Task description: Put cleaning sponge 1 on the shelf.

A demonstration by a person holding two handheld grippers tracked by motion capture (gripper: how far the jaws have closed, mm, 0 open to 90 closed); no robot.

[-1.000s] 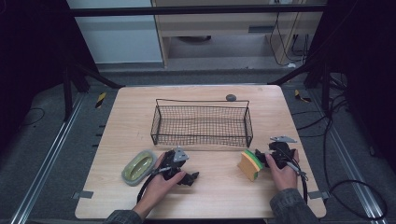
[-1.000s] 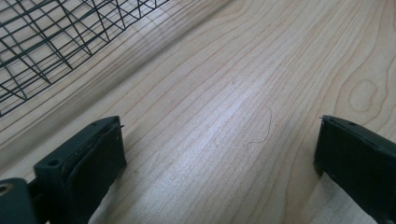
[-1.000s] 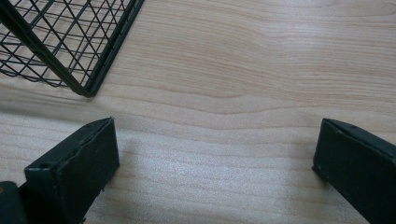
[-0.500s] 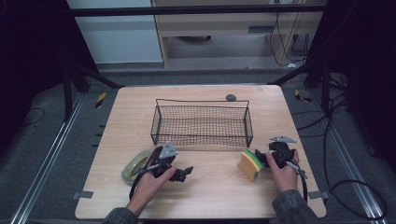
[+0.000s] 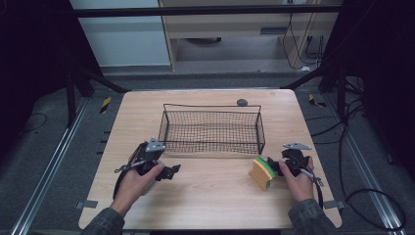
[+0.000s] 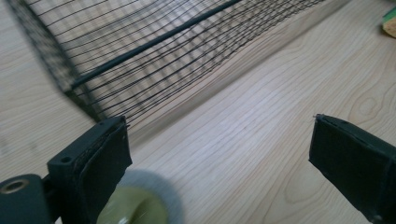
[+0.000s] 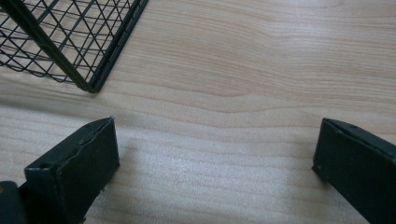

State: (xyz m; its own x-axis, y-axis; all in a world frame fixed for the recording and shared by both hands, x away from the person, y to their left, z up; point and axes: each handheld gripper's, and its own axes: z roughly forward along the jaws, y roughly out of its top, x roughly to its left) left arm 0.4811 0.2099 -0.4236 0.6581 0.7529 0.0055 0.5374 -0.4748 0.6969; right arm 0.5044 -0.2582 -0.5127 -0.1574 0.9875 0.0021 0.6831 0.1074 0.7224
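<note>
My left gripper (image 5: 172, 172) lies low over the table near the black wire basket's (image 5: 211, 106) front left corner, held by the person's left hand. In the left gripper view its jaws (image 6: 219, 135) stand wide open over bare wood, with a yellowish roll with a grey rim (image 6: 135, 207) just under the left jaw. My right gripper (image 5: 275, 167) sits beside a yellow-and-green sponge (image 5: 262, 172) at the front right. In the right gripper view it (image 7: 217, 140) is open, with only wood between the jaws.
The basket (image 6: 154, 42) stands mid-table, and its corner (image 7: 70, 42) shows in the right gripper view. A small dark object (image 5: 242, 102) lies behind it. The sponge's edge (image 6: 390, 21) shows far off. The wooden table (image 5: 215, 196) has bare room along the front.
The left hand has drawn its gripper leftward, and hand and gripper now cover the roll that lay in plain sight a second ago. The right gripper and sponge have stayed put.
</note>
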